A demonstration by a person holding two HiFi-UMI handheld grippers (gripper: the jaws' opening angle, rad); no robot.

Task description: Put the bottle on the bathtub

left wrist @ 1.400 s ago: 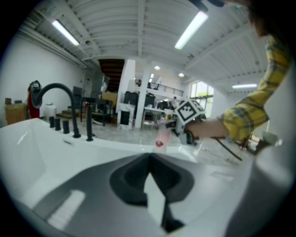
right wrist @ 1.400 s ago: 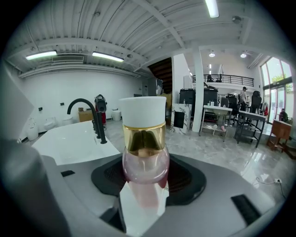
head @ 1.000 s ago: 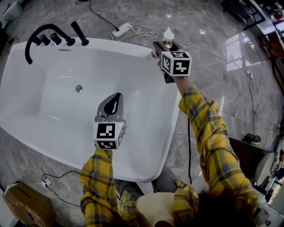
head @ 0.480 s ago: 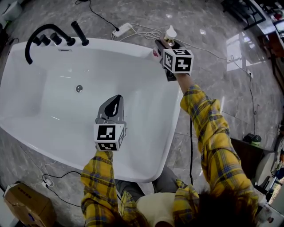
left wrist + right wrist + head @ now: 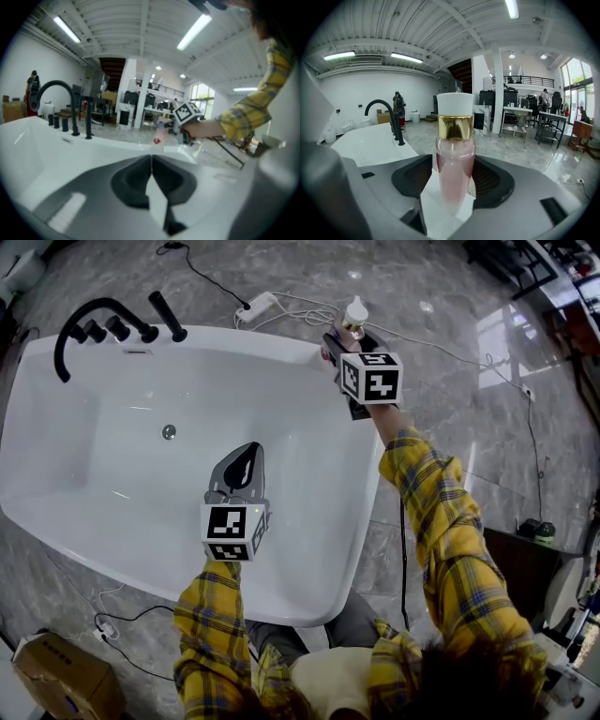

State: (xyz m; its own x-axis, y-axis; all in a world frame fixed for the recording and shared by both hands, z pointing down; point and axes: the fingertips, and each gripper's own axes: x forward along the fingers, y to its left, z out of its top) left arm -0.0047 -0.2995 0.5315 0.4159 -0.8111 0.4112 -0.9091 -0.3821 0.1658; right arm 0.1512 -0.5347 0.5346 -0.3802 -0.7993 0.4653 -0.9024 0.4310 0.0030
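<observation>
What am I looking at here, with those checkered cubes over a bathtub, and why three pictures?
No robot: a person holds a two-jaw gripper in each hand; the cubes are parts of them. One picture looks down from a head camera; the other two come from cameras on each gripper. Below is a white bathtub with a black faucet. The right gripper is shut on a pink bottle with a white cap, near the tub's far corner. The left gripper hangs over the tub, jaws together, empty.

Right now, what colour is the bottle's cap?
White, over a gold collar; bottle shows best in right gripper view.
</observation>
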